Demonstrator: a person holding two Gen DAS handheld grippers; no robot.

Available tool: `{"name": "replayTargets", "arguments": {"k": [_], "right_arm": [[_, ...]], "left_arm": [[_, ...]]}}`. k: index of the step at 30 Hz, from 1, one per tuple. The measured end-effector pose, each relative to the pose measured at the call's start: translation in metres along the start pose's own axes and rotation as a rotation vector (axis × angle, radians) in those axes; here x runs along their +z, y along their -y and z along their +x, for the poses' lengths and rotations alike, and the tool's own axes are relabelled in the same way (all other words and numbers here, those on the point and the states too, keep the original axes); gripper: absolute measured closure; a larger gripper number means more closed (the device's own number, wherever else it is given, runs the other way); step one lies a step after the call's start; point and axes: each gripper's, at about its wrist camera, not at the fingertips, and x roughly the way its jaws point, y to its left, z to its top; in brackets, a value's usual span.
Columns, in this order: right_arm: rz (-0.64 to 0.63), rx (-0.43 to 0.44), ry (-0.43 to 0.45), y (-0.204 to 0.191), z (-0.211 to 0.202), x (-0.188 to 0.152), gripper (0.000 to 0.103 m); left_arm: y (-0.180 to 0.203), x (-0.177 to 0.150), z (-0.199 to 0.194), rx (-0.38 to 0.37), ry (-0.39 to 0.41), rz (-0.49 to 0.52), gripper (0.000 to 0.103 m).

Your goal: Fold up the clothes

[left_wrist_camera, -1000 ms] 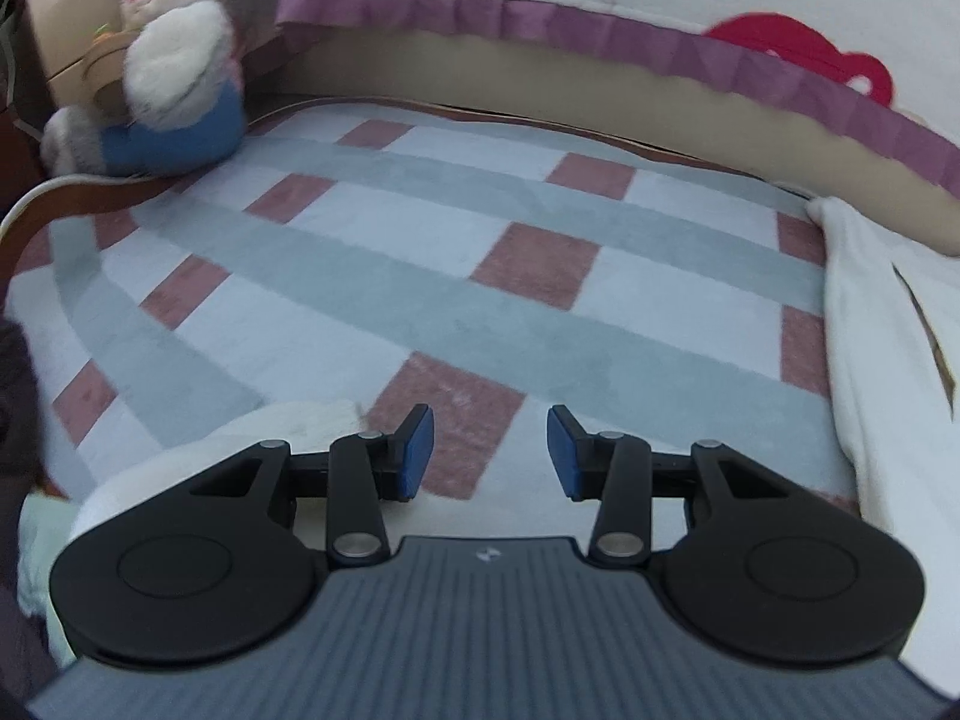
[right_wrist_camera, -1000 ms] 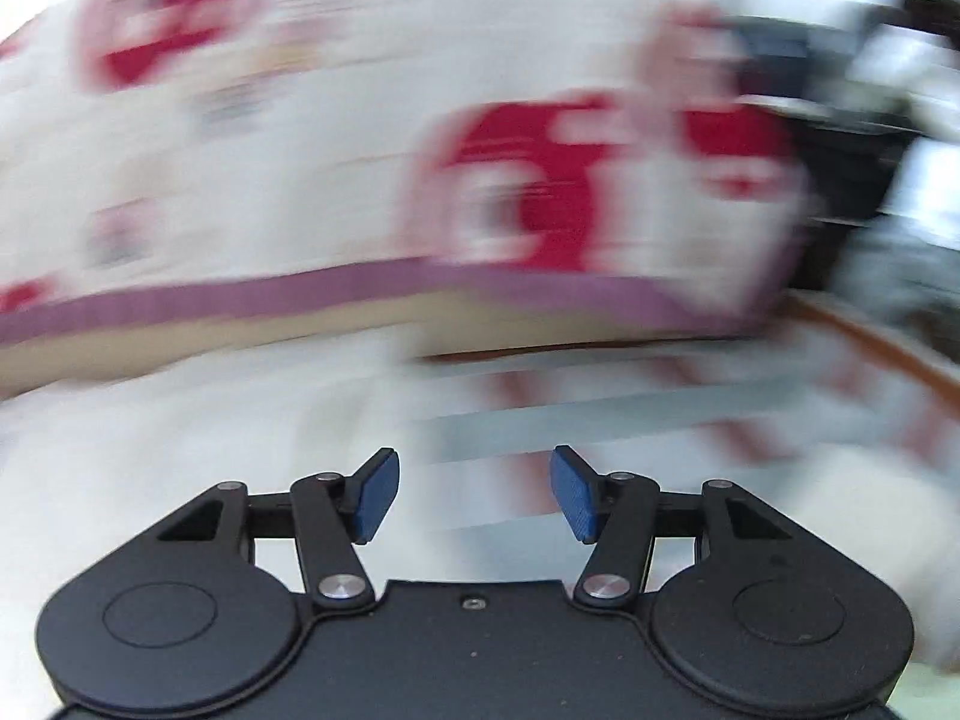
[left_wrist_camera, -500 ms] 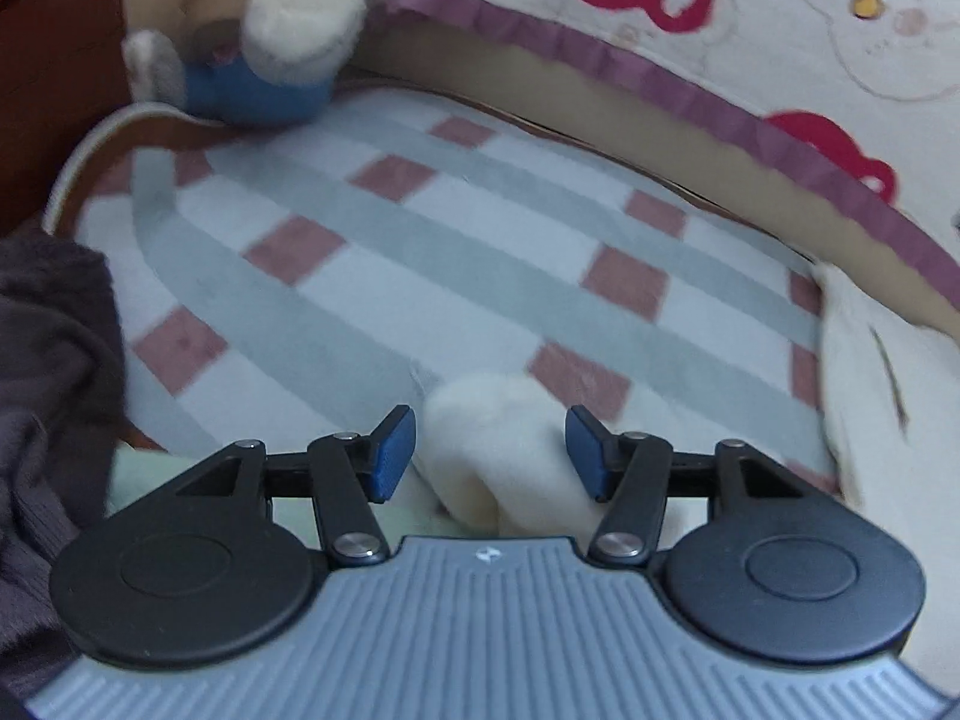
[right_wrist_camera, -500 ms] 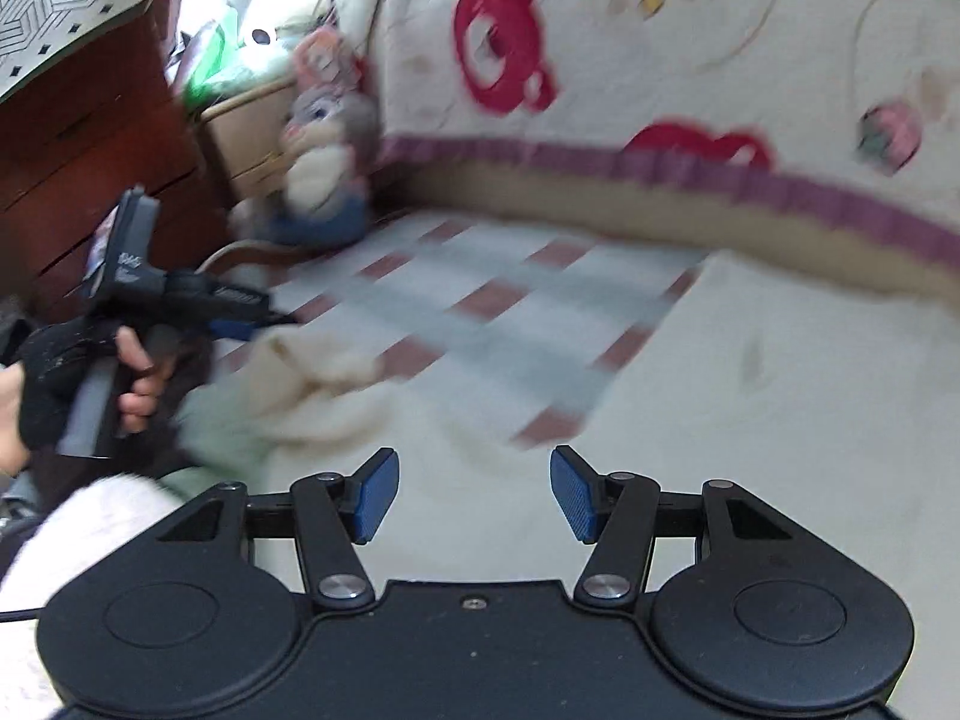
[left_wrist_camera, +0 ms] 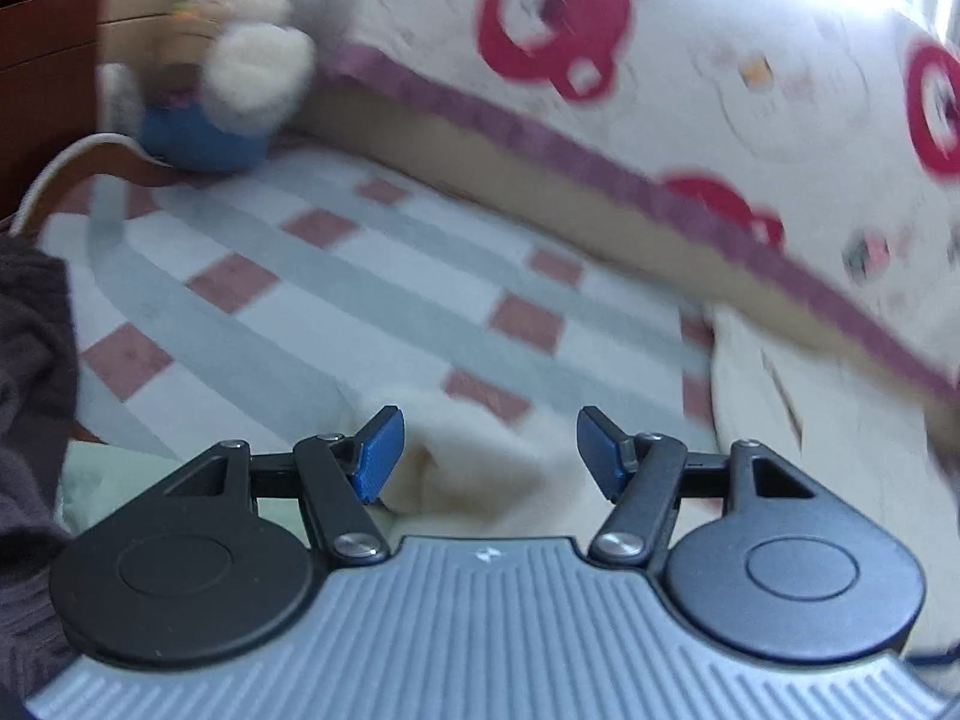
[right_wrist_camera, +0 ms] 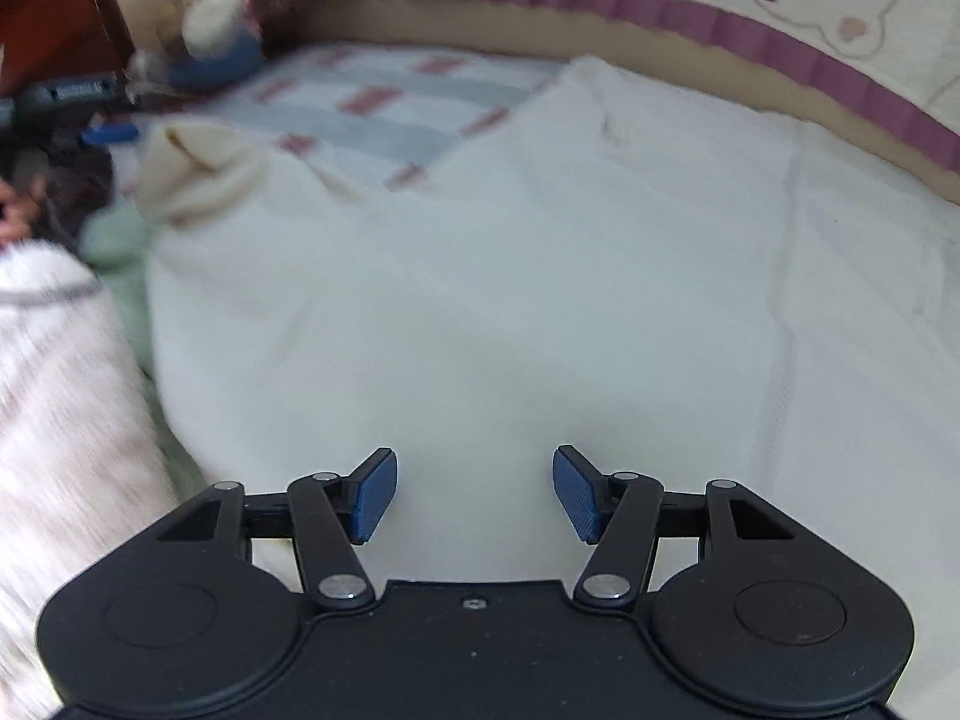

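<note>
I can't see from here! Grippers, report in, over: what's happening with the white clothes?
Left gripper open, straddling the cream sleeve end. Right gripper open, over the white garment, spread flat. Plush bunny far corner, nothing blocking. Over.

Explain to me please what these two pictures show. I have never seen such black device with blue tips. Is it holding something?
There is no robot here. A person holds one grasping tool in each hand, and each tool carries a camera looking forward along its two blue fingers. One picture comes from the left tool, the other from the right tool.

Both look over a bed with a checked blanket. A cream garment is spread on it; its bunched sleeve lies between the left tool's open fingers, though whether they touch it is unclear. A plush rabbit sits at the far corner, beside a quilt printed with red bears.

Both tools are open and hold nothing.
</note>
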Motion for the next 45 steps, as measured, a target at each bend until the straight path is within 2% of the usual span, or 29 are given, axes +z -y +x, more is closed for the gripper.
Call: {"name": "replayTargets", "arguments": {"k": [2, 4, 5, 7, 9, 12, 17, 18, 20, 22, 23, 24, 26, 28, 29, 30, 32, 33, 35, 37, 40, 42, 45], "right_arm": [[-0.003, 0.004, -0.028, -0.002, 0.005, -0.009, 0.036], [-0.023, -0.002, -0.048, -0.01, 0.009, -0.013, 0.034], [-0.048, -0.009, -0.054, -0.015, 0.009, -0.013, 0.032], [-0.103, -0.01, -0.062, -0.024, 0.008, -0.012, 0.032], [-0.107, -0.002, -0.057, -0.026, 0.009, -0.012, 0.032], [-0.027, 0.032, -0.054, -0.016, 0.01, -0.015, 0.032], [0.266, 0.237, -0.05, 0.015, 0.006, -0.008, 0.032], [0.329, 0.28, -0.046, 0.021, 0.005, -0.006, 0.032], [0.361, 0.307, -0.027, 0.023, 0.002, -0.005, 0.032], [0.347, 0.311, -0.008, 0.021, -0.002, -0.005, 0.032], [0.317, 0.311, -0.003, 0.018, -0.003, -0.004, 0.032], [0.284, 0.312, 0.003, 0.014, -0.005, -0.003, 0.032], [0.175, 0.311, 0.05, 0.004, -0.013, 0.002, 0.032], [0.127, 0.336, 0.098, -0.001, -0.021, 0.007, 0.032], [0.121, 0.356, 0.114, -0.002, -0.023, 0.009, 0.032], [0.13, 0.365, 0.118, -0.002, -0.02, 0.011, 0.032], [0.146, 0.381, 0.124, -0.003, -0.014, 0.016, 0.032], [0.137, 0.363, 0.116, -0.005, -0.009, 0.017, 0.032], [0.093, 0.296, 0.064, -0.013, 0.006, 0.021, 0.032], [0.047, 0.263, 0.008, -0.023, 0.021, 0.021, 0.032], [0.058, 0.329, -0.048, -0.03, 0.033, 0.015, 0.032], [0.053, 0.365, -0.074, -0.034, 0.033, 0.011, 0.032], [0.098, 0.392, -0.051, -0.021, 0.021, 0.01, 0.032]], "left_arm": [[0.006, 0.0, 0.007, -0.017, -0.065, 0.069, 0.037], [0.007, 0.004, 0.018, -0.09, -0.174, 0.106, 0.034], [0.007, 0.007, 0.022, -0.099, -0.215, 0.112, 0.034], [0.009, 0.009, 0.026, -0.078, -0.241, 0.105, 0.034], [0.009, 0.011, 0.029, -0.073, -0.25, 0.08, 0.034], [0.006, 0.009, 0.037, -0.079, -0.274, 0.023, 0.031], [0.006, 0.002, 0.057, 0.018, -0.317, 0.07, 0.031], [0.005, 0.0, 0.063, 0.047, -0.315, 0.068, 0.031], [0.005, -0.002, 0.07, 0.094, -0.275, 0.097, 0.035], [0.008, -0.004, 0.069, 0.109, -0.172, 0.158, 0.069], [0.008, -0.002, 0.066, 0.122, -0.137, 0.166, 0.093], [0.008, 0.001, 0.061, 0.134, -0.1, 0.172, 0.093], [0.0, 0.017, 0.033, 0.149, 0.041, 0.091, 0.093], [-0.019, 0.033, -0.005, 0.136, 0.207, -0.061, 0.093], [-0.03, 0.039, -0.018, 0.131, 0.253, -0.144, 0.093], [-0.041, 0.042, -0.023, 0.123, 0.267, -0.21, 0.093], [-0.052, 0.04, -0.011, 0.166, 0.229, -0.237, 0.093], [-0.058, 0.04, -0.005, 0.188, 0.209, -0.249, 0.093], [-0.063, 0.032, 0.019, 0.233, 0.135, -0.217, 0.093], [-0.067, 0.022, 0.032, 0.27, 0.111, -0.194, 0.093], [-0.075, 0.011, 0.027, 0.275, 0.121, -0.216, 0.093], [-0.08, 0.007, 0.023, 0.27, 0.128, -0.234, 0.089], [-0.086, 0.006, 0.028, 0.282, 0.116, -0.259, 0.089]]}}
